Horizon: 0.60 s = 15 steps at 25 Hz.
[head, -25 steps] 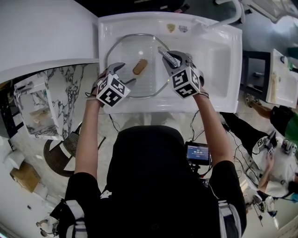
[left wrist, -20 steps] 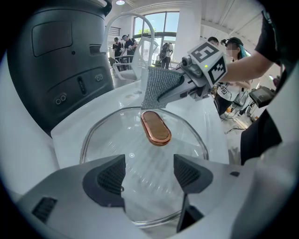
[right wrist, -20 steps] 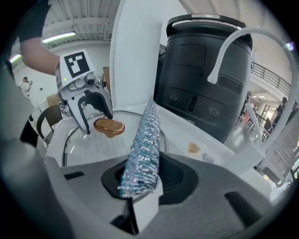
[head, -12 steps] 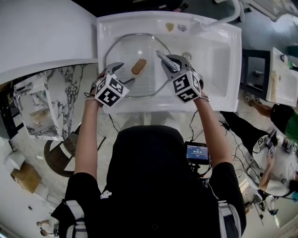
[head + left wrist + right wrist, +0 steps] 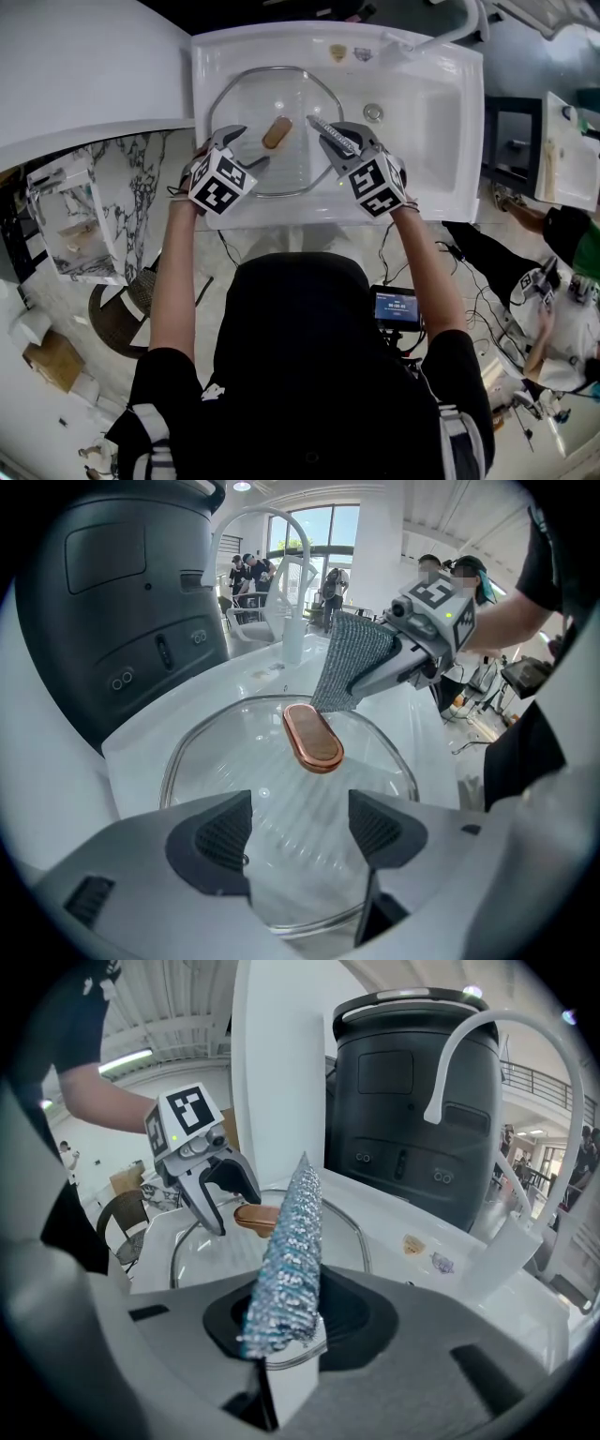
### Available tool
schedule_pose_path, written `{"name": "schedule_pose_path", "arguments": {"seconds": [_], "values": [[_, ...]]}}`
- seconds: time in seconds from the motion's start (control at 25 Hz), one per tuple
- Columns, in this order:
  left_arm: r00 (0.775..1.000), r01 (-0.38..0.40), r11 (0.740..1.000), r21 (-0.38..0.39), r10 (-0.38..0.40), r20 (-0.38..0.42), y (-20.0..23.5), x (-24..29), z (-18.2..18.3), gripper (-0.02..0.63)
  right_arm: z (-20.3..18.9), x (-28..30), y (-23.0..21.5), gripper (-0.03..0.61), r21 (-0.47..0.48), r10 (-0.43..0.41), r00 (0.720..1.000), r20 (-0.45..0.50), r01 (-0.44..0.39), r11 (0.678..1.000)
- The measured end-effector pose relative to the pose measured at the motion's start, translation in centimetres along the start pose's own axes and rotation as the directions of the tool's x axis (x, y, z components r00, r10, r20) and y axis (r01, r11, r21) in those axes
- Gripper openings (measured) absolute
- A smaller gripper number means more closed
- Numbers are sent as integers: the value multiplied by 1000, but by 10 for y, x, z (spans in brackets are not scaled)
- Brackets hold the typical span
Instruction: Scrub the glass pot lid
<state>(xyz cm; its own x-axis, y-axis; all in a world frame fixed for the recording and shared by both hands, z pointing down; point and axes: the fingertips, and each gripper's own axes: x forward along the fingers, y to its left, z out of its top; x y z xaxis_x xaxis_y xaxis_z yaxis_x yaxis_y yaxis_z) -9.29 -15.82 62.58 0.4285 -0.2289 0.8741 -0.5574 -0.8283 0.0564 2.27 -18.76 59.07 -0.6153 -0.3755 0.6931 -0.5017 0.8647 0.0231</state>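
Two grippers are over the white sink (image 5: 441, 141), and the glass pot lid (image 5: 246, 98) lies flat in its left half, handle up. By my read the scrub is barely under way. The glass looks clear, no foam or water shows on it, and nearly all of the surface is left to cover.

At the near-left rim sits the left gripper (image 5: 246, 148). Its fingers (image 5: 220, 841) stand well apart, gripping nothing. In its own view the lid (image 5: 300, 808) spreads out beneath and beyond them, with the near rim running just under the gap. Whether they touch the glass, I cannot tell.

Over on the right side of the lid, the right gripper (image 5: 336, 142) is clamped tight on a sparkly scouring pad (image 5: 286, 1260). The pad sticks out past the fingers toward the far left, over the lid's right part. From the left gripper view the pad (image 5: 349, 663) hangs just beyond the copper-coloured handle (image 5: 313, 737), close beside it. Contact with the glass is not clear from here.

The handle (image 5: 277, 132) lies between the two grippers, nearer the pad's tip.
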Motion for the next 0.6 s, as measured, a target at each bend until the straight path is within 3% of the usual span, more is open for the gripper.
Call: {"name": "schedule_pose_path", "arguments": {"seconds": [0.6], "values": [[1000,-5,1000,-1,5,1,0,-1,1,295,7,-6,46,69,-7,160,987,9,-159,987]]}}
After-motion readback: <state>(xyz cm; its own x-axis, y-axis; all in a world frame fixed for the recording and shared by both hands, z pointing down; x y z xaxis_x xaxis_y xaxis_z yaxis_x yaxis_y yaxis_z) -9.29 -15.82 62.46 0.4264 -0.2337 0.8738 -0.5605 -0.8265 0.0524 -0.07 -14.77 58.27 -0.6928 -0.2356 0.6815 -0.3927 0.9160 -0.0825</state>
